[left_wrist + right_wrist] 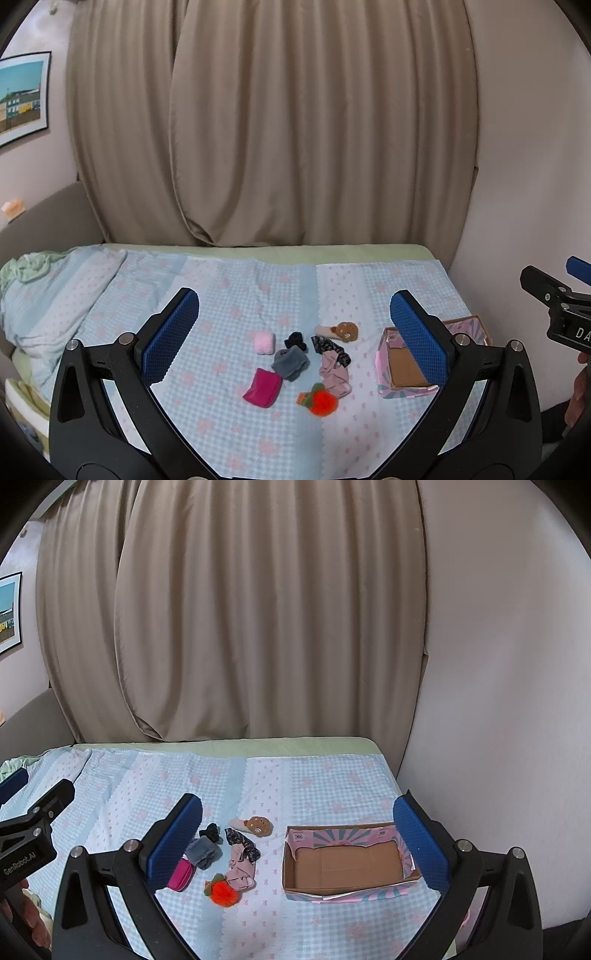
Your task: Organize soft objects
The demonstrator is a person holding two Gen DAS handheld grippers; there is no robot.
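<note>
Several small soft things lie in a loose cluster on the bed: a pink fluffy roll (264, 342), a magenta pouch (263, 387) (180, 879), a grey sock (290, 363) (203, 853), a black scrunchie (296, 340) (211, 832), a dusty-pink cloth (335, 374) (241, 874), an orange pompom (320, 401) (224, 890) and a brown cookie plush (344, 330) (258, 825). An empty pink-patterned cardboard box (349, 864) (404, 363) stands to their right. My left gripper (295, 332) is open, held above the cluster. My right gripper (297, 840) is open above the box's left side.
The bed has a blue checked cover (236, 295) with a crumpled blanket (33, 269) at far left. Beige curtains (280, 129) hang behind, and a wall (498, 701) borders the bed's right side. A framed picture (22, 96) hangs on the left.
</note>
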